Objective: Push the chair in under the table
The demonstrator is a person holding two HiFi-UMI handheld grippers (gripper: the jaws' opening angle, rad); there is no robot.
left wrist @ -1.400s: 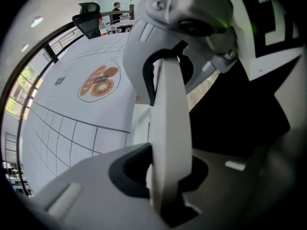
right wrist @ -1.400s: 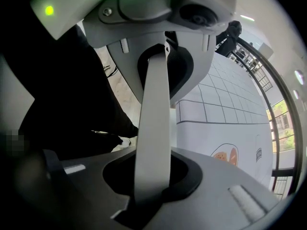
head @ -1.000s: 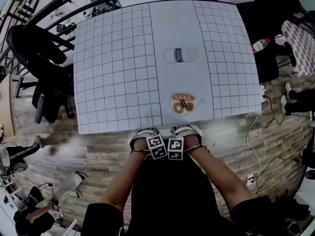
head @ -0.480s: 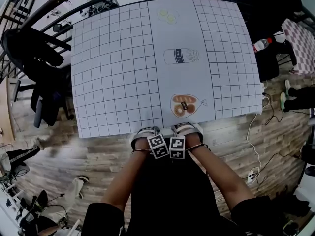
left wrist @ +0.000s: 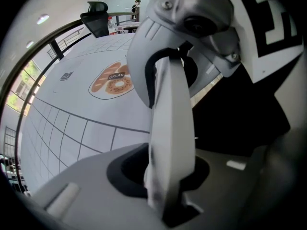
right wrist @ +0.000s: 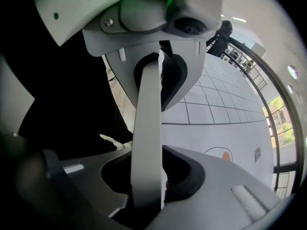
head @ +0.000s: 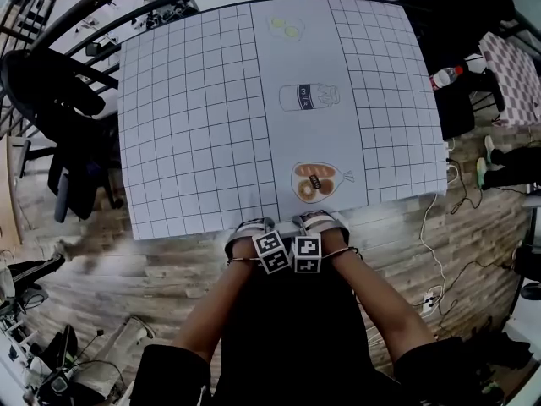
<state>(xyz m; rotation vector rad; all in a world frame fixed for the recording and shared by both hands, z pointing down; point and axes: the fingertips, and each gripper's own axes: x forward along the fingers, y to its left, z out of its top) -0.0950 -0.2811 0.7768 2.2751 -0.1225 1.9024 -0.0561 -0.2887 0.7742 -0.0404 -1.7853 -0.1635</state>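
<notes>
At the far left a spare black seat [head: 61,117] stands beside the table [head: 194,142], whose grid cloth fills the upper middle of the head view. The left gripper [head: 252,229] hangs just off the table's near edge, pointing almost straight down. Its jaws stand a slit apart and are opening, with nothing visible between them. Right below and between the person's forearms lies a broad black shape that I take for the chair [head: 287,328]. Its top reaches up to the two grippers at the table edge, and the seat and legs are hidden, so it looks about fully in. The right gripper [head: 319,223] sits touching its twin, also pointing down. Its jaws too are a narrow gap apart and are letting go, and I see nothing caught in them. Farther right a bottle [head: 445,78] lies by the table's corner, and cables [head: 439,252] trail over the plank floor [head: 169,269]. The chair should be stiff and of middling weight, sliding rather than tipping if pushed low and evenly. The top rail of its back is the place to hold, one gripper toward each end. Its feet may catch on floor seams or the cables.
</notes>
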